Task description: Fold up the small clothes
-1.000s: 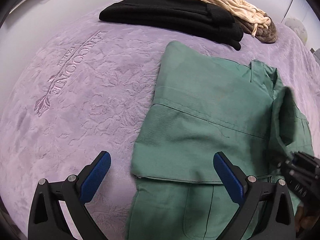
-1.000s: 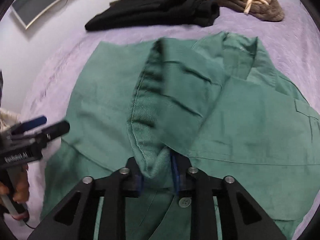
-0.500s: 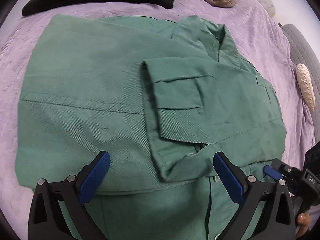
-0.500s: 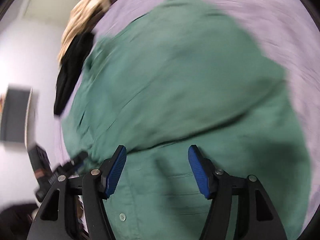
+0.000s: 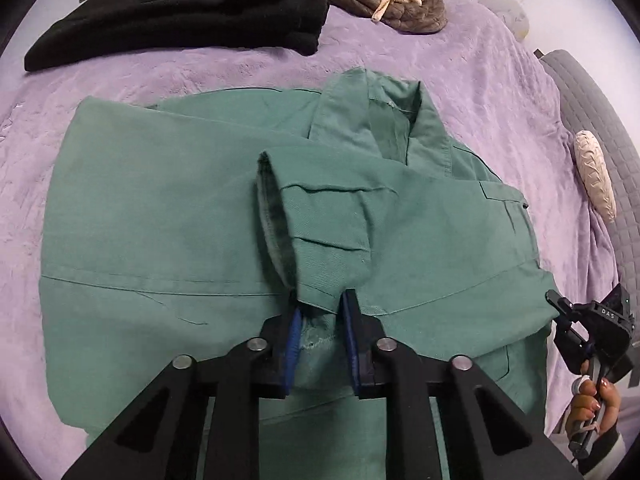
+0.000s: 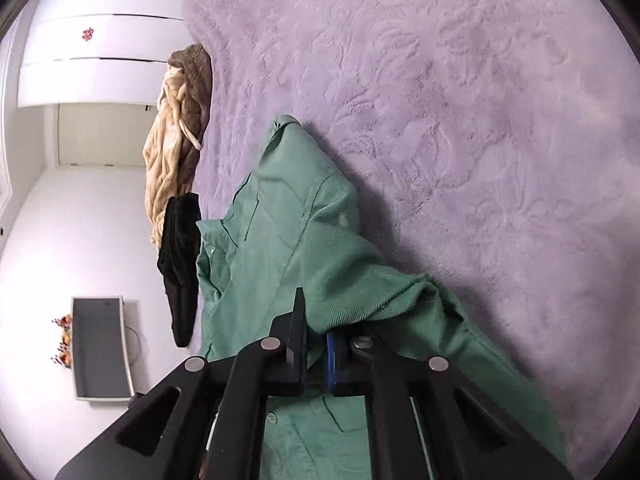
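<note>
Green shirt (image 5: pixel 168 220) lies spread on the purple bed (image 5: pixel 460 80), right sleeve already folded across the chest. Both claws were open half a second ago; both have just closed. Left claw (image 5: pixel 318 320) now pinches the folded sleeve's near edge. Right claw (image 6: pixel 316 336) grips the shirt's right side edge, probably the side seam. Reads as next fold starting.
</note>
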Motion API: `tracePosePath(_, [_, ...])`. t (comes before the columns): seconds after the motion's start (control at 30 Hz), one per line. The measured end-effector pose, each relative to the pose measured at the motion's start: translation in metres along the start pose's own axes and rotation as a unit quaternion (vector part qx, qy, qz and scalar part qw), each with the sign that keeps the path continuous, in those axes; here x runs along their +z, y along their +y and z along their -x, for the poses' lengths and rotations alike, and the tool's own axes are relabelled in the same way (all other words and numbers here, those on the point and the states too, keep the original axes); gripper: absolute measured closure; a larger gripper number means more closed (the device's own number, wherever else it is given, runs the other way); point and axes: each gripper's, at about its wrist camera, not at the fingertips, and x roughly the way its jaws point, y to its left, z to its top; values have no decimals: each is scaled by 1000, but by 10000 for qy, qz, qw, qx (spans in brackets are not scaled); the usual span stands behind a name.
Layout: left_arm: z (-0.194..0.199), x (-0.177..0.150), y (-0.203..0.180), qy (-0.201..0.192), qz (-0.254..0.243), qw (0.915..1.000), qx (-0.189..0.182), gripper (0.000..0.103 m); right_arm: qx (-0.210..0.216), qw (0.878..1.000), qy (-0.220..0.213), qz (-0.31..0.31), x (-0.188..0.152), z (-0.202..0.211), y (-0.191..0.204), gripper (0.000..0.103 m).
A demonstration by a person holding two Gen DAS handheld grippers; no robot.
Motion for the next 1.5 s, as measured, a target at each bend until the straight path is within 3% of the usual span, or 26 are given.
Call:
tracePosePath(0.07, [-10, -3, 6, 180, -2, 9998, 115, 85, -469, 9987, 143, 147, -1, -10, -6, 95])
tracePosePath(0.13, [-18, -6, 9, 235, -177, 9979, 575, 85, -873, 9954, 272, 281, -5, -17, -19, 95])
tracePosePath(0.17, [-17, -9, 10, 209, -255, 9964, 775, 85, -866, 9955, 307, 243, -6, -16, -23, 94])
tracePosePath(0.27, [-3, -15, 22, 107, -103, 9939, 1097, 84, -808, 9953, 502, 171, -10, -6, -24, 76])
tracePosePath(0.33, [9, -15, 29, 23, -34, 9922, 1244, 84, -696, 9933, 653, 650, -18, 9, -7, 56])
tracePosePath(0.43, [20, -11, 30, -106, -100, 9918, 1268, 84, -621, 9852, 467, 1531, -17, 28, 28, 42])
tracePosePath(0.57, [24, 3, 9, -398, -249, 9915, 1216, 84, -818, 9842, 78, 1568, 32, 11, 46, 42])
tracePosePath(0.7, [10, 18, -14, -451, -297, 9929, 1063, 84, -1433, 9776, 192, 1532, 72, -39, 44, 42])
tracePosePath(0.77, [-1, 21, -23, -461, -387, 9922, 1092, 84, -1482, 9745, 287, 1663, 75, -51, 47, 58])
tracePosePath(0.8, [-10, 22, -26, -435, -449, 9910, 1182, 84, -1763, 9654, 286, 1899, 73, -57, 51, 79])
tracePosePath(0.87, [-31, 21, -27, -310, -618, 9858, 1529, 84, -2400, 9425, 295, 2308, 70, -71, 48, 80])
tracePosePath(0.9, [-39, 19, -27, -328, -724, 9831, 1649, 84, -2427, 9423, 314, 2286, 72, -72, 40, 82])
tracePosePath(1.0, [-40, 17, -28, -393, -938, 9794, 1742, 84, -2334, 9517, 184, 1986, 80, -63, 27, 82])
tracePosePath(1.13, [-21, 18, -14, -308, -763, 9771, 1964, 84, -2643, 9437, 90, 1989, 76, -40, 28, 78])
tracePosePath(1.3, [9, -3, 11, -196, -557, 9795, 1926, 84, -2212, 9477, 189, 2294, 32, -1, 47, 78])
tracePosePath(1.4, [20, -25, 15, -20, -515, 9794, 1950, 84, -2086, 9500, 449, 2279, -1, 9, 45, 71])
tracePosePath(1.5, [28, -48, 15, 153, -390, 9809, 1899, 84, -1977, 9534, 693, 2170, -27, 17, 42, 52])
